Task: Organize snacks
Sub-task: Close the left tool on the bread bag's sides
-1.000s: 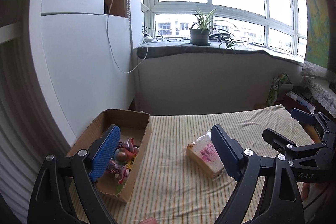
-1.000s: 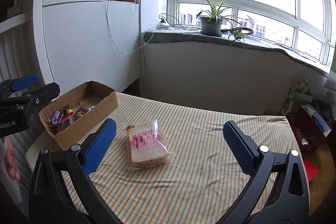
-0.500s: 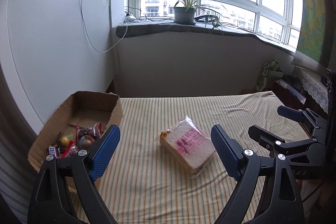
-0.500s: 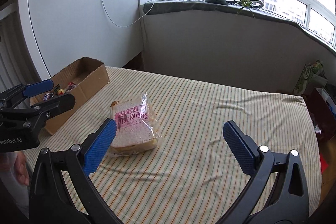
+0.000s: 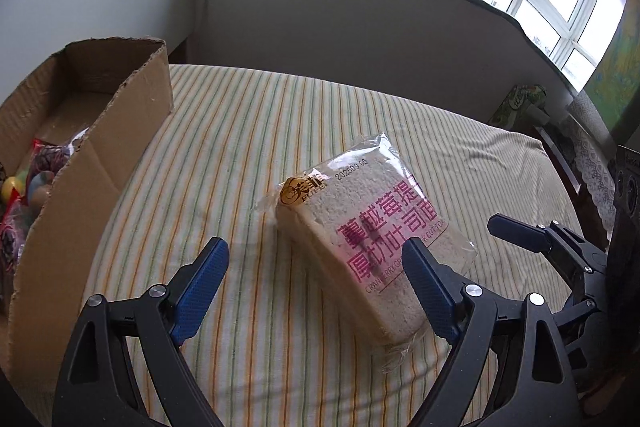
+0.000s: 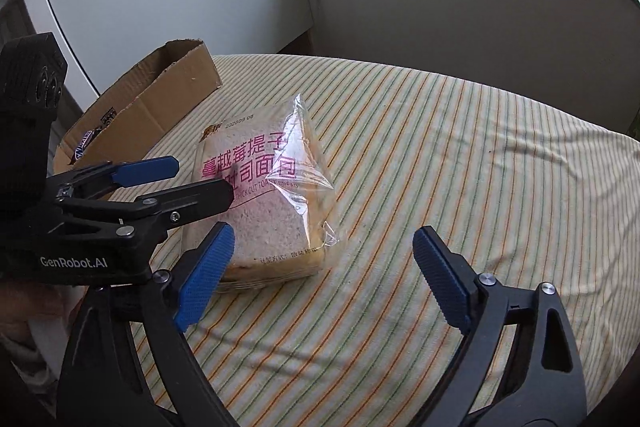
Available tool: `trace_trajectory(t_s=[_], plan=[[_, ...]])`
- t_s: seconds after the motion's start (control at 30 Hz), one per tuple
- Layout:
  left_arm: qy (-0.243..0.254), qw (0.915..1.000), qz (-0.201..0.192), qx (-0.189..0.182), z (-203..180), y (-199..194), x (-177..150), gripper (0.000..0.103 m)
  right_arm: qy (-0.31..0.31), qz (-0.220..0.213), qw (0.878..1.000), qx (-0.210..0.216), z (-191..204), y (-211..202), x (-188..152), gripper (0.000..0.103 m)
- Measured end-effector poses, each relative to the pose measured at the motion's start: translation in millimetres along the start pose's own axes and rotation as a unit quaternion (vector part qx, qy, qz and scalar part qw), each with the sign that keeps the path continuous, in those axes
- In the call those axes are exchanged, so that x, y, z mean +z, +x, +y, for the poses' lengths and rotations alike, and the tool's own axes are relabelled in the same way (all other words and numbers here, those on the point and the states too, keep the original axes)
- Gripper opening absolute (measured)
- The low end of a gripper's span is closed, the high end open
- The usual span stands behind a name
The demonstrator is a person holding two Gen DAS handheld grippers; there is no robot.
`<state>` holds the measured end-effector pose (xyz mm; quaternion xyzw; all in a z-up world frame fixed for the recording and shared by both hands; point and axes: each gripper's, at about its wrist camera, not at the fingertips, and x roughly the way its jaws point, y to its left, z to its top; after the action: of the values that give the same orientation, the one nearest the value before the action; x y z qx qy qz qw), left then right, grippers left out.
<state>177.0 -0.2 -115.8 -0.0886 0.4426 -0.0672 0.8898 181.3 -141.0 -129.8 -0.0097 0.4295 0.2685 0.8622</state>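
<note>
A clear-wrapped toast bread pack [image 5: 362, 243] with pink lettering lay flat on the striped surface [image 5: 248, 155], beside the cardboard box [image 5: 132, 115]. The left gripper [image 5: 316, 291] stood wide open around its near end; the right gripper [image 6: 324, 275] was open, empty.

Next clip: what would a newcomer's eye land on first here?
The bagged toast bread with pink lettering lies mid-table on the striped cloth. Both open tongs point at it: the left tongs straddle its near end and the right tongs are close beside it. The cardboard box of wrapped snacks sits at the left edge.
</note>
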Motion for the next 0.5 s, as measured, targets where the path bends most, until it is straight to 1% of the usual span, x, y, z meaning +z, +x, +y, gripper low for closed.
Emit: trace_trajectory(t_s=[0.07,0.13,0.2,0.23,0.27,0.3,0.37,0.43,0.5], plan=[[0.0,1.0,0.002,-0.006,0.8,2.9,-0.1,0.089,0.001,0.002,1.0,0.012,-0.3,4.0,0.0,0.092],[0.0,0.9999,0.005,-0.012,0.9,4.9,-0.3,0.089,0.0,0.002,1.0,0.022,1.8,4.3,-0.3,0.088],[-0.001,0.9997,0.009,-0.024,-0.5,7.0,0.7,0.089,0.002,0.002,0.999,0.036,3.2,4.5,-0.5,0.077],[-0.003,0.9996,0.009,-0.028,-0.4,7.3,0.8,0.087,0.002,0.002,0.999,0.043,4.2,4.8,-0.4,0.074],[-0.006,0.9994,0.009,-0.034,0.4,7.0,0.6,0.086,0.003,0.003,0.999,0.051,4.8,4.8,-0.8,0.068],[-0.008,0.999,0.011,-0.043,1.0,7.7,1.6,0.083,0.005,0.003,0.998,0.057,5.1,5.0,-1.2,0.065],[-0.013,0.9981,0.014,-0.059,2.2,8.6,2.4,0.074,0.008,0.003,0.998,0.062,4.7,5.4,-2.2,0.064],[-0.011,0.9975,0.014,-0.069,0.0,8.9,2.9,0.068,0.015,0.003,0.997,0.069,3.5,6.1,-3.0,0.063],[-0.011,0.9971,0.014,-0.074,-1.7,9.3,3.0,0.068,0.021,0.001,0.997,0.075,3.4,5.9,-5.0,0.061]])
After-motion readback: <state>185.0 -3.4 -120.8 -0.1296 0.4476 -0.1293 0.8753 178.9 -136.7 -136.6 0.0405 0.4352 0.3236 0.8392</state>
